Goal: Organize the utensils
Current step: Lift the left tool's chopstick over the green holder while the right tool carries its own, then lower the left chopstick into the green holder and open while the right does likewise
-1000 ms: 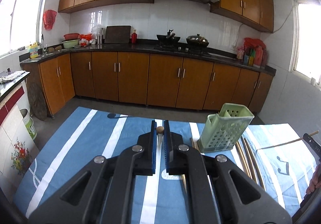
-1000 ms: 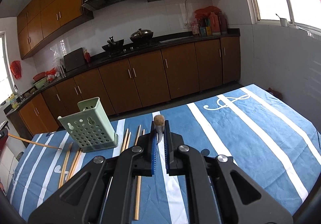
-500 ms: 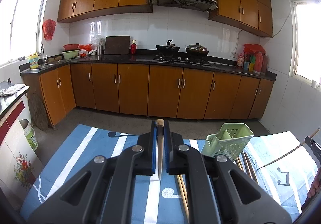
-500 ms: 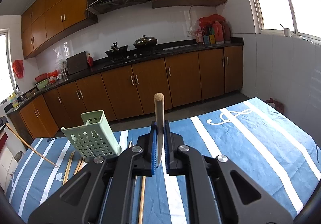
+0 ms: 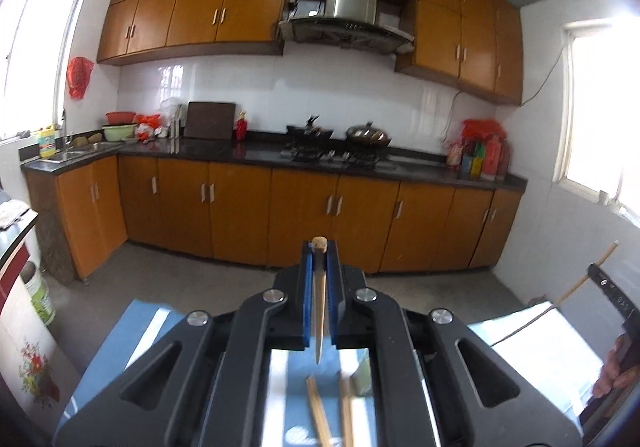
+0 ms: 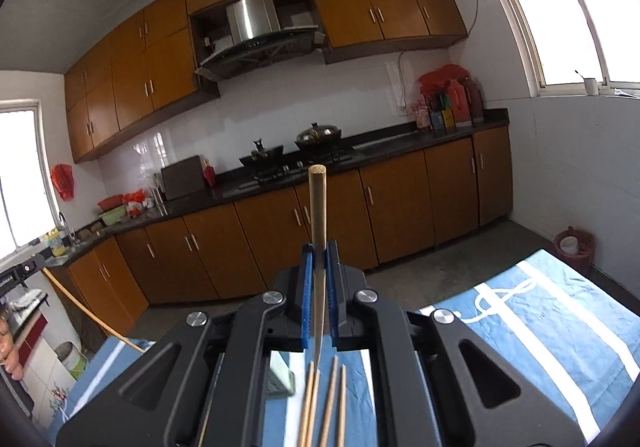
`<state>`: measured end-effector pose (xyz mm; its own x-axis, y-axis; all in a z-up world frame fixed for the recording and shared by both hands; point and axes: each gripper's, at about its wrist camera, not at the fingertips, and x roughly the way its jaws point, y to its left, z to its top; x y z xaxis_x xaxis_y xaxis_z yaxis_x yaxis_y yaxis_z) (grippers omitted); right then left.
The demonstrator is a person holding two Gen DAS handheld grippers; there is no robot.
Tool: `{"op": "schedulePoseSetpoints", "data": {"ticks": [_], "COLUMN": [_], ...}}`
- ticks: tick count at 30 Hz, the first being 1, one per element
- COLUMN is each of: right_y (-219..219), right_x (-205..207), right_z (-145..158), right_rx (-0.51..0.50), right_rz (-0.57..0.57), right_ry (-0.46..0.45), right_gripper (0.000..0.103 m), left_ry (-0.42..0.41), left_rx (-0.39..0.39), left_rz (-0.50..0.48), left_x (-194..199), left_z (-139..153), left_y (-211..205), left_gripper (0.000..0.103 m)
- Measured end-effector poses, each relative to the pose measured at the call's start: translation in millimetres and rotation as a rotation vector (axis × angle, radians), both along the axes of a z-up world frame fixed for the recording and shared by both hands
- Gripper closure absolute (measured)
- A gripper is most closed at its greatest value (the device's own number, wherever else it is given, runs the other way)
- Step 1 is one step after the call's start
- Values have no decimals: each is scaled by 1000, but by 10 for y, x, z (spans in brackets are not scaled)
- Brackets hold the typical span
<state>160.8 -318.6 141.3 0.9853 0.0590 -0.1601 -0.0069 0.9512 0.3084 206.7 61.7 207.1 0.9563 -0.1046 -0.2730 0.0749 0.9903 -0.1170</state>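
My left gripper (image 5: pixel 319 247) is shut on a wooden chopstick (image 5: pixel 319 299) that stands upright between the blue pads, its thick end just above the fingertips. My right gripper (image 6: pixel 319 247) is shut on another chopstick (image 6: pixel 318 223) that sticks up well above the fingertips. Both are lifted above the blue striped tablecloth (image 6: pixel 552 327). Several loose chopsticks (image 6: pixel 332 403) lie on the cloth under the right gripper; two show under the left one (image 5: pixel 320 415). A sliver of the green utensil holder (image 6: pixel 280 379) shows behind the right gripper's body.
The other hand-held gripper with its chopstick shows at the right edge of the left wrist view (image 5: pixel 612 299). Kitchen cabinets and a counter (image 5: pixel 320 155) run behind the table. A bin (image 6: pixel 574 247) stands on the floor at the right.
Both grippers rose and tilted up with their chopsticks. The table and green holder dropped almost out of view. The right chopstick now sticks out further above the fingertips.
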Motion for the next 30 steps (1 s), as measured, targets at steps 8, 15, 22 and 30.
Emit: {"op": "schedulePoseSetpoints", "data": {"ticks": [8,15,22,30], "right_y": [354,559,658,643], "right_x": [223,507,639,656], "right_z": [184,-114,-324,-391], "right_rx": [-4,-39,-57,-54], "right_rz": [86,105,107,115], "right_ry": [-71,39,113,152], "right_gripper": [96,96,96,92], "left_ry": [-41,37,113,180], "left_rx": [-32,-48,-40,-40], "left_rz": [-92,-128,-128,-137], "left_x": [155,423,659,776], "left_z": [344,-57,-516,-758], "left_y": [-468,-765,-850,-854], "left_gripper": [96,96,96,82]}}
